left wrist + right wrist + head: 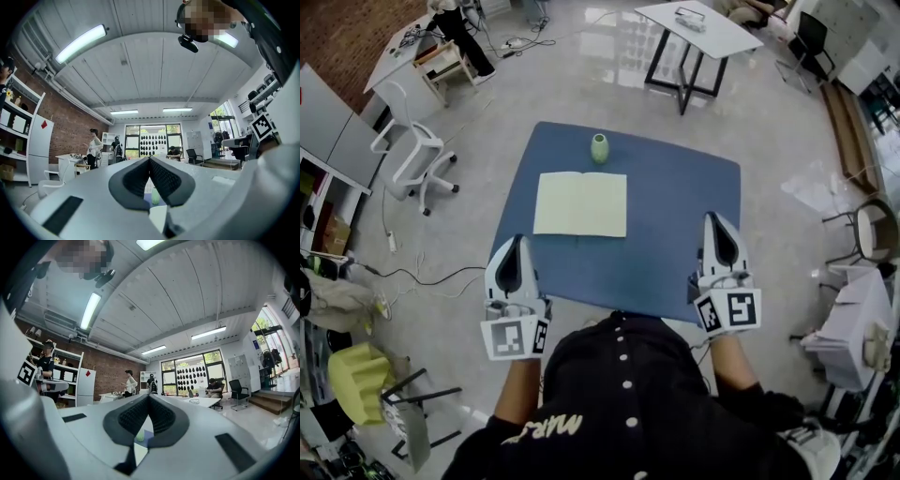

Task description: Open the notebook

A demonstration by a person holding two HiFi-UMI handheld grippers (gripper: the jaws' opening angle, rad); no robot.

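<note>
A pale yellow notebook (pixel 580 203) lies flat on the blue table (pixel 675 234), spread wide with a crease down its middle. A small green vase (pixel 599 147) stands just behind it. My left gripper (pixel 517 240) hovers over the table's near left edge, shut and empty, short of the notebook's near left corner. My right gripper (pixel 713 218) is shut and empty too, over the table's near right, well to the right of the notebook. In the left gripper view the jaws (pixel 149 159) meet, with the vase (pixel 155 196) and the notebook (pixel 158 218) beyond. The right gripper view (pixel 149 397) shows the same.
A white chair (pixel 414 155) stands left of the table, and a white table with black legs (pixel 698 33) behind it. Cables (pixel 422 277) trail on the floor at the left. A yellow stool (pixel 358 380) and cluttered furniture (pixel 853 323) flank the person.
</note>
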